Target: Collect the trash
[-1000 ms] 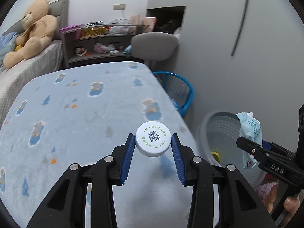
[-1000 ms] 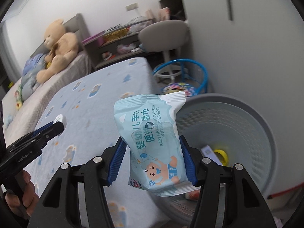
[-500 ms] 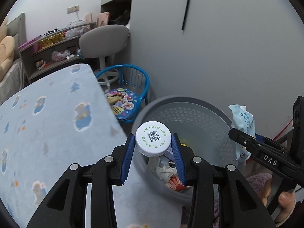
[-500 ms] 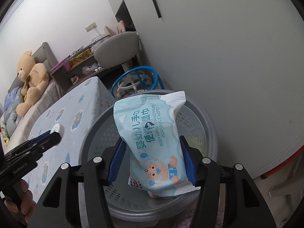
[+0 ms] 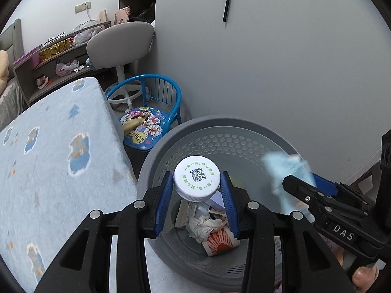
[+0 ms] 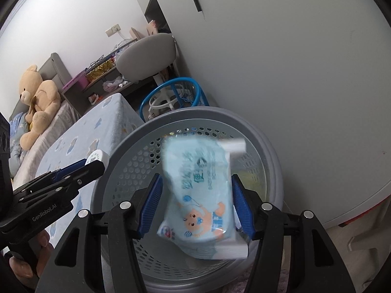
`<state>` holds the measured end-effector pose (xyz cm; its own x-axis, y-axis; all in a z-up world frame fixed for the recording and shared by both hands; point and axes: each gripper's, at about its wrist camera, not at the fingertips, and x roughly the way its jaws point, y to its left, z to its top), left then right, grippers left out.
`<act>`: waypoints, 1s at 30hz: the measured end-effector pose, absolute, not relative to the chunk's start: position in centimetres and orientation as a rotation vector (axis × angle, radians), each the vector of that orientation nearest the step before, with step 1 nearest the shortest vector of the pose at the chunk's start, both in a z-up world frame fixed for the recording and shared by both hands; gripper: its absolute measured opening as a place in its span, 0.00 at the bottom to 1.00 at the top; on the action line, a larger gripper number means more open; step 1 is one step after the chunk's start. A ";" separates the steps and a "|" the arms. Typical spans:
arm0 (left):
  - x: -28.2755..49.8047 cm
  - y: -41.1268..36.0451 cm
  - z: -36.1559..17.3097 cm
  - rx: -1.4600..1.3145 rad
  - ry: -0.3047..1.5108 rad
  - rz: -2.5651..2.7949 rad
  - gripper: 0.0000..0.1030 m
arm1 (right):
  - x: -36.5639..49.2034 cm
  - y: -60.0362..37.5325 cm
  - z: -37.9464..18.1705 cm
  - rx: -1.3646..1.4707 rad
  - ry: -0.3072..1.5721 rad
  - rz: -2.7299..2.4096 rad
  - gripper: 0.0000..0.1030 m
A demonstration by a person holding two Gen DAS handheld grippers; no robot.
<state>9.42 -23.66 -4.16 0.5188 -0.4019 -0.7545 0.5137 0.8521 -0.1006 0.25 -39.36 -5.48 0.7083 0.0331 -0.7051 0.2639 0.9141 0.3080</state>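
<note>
Both grippers are now hanging over the bin [image 6: 264, 144], having swung off the bed since a second ago. Right gripper [image 6: 195, 207] is opening, jaws clear of the wipes pack [image 6: 202, 195], which is blurring, apparently dropping in. Left gripper [image 5: 195, 202] is gripping the capped bottle [image 5: 196, 179] above the trash, release looking next.
</note>
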 end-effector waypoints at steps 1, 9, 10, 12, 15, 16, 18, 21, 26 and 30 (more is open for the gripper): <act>9.3 -23.7 -4.1 0.142 0.861 -0.552 0.38 | 0.2 -39.4 -5.5 0.412 0.777 -0.130 0.55; 9.0 -23.6 -3.7 0.133 0.847 -0.533 0.60 | 0.0 -39.6 -5.1 0.419 0.745 -0.138 0.73; 9.0 -23.6 -3.6 0.133 0.847 -0.530 0.62 | 0.0 -39.6 -5.1 0.420 0.743 -0.139 0.75; 9.0 -23.4 -3.6 0.131 0.845 -0.521 0.63 | 0.0 -39.7 -5.2 0.427 0.747 -0.138 0.75; 8.9 -23.2 -3.4 0.129 0.843 -0.511 0.63 | 0.0 -39.8 -5.3 0.430 0.749 -0.135 0.75; 8.9 -23.2 -3.4 0.130 0.841 -0.509 0.63 | 0.0 -39.8 -5.3 0.429 0.749 -0.135 0.75; 8.8 -23.1 -3.3 0.131 0.839 -0.505 0.64 | 0.0 -39.7 -5.3 0.426 0.749 -0.133 0.76; 8.7 -23.0 -3.2 0.132 0.833 -0.501 0.66 | 0.0 -39.6 -5.2 0.423 0.746 -0.134 0.77; 8.4 -23.1 -3.1 0.139 0.826 -0.494 0.67 | 0.0 -39.6 -5.2 0.421 0.744 -0.135 0.80; 8.2 -23.1 -2.9 0.151 0.816 -0.476 0.72 | -0.1 -39.6 -5.1 0.419 0.741 -0.136 0.83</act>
<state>8.21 -23.06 -2.88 0.5873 -0.3494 -0.7301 0.4635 0.8847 -0.0506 -0.09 -39.63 -5.13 0.7335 0.0261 -0.6792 0.2656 0.9088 0.3218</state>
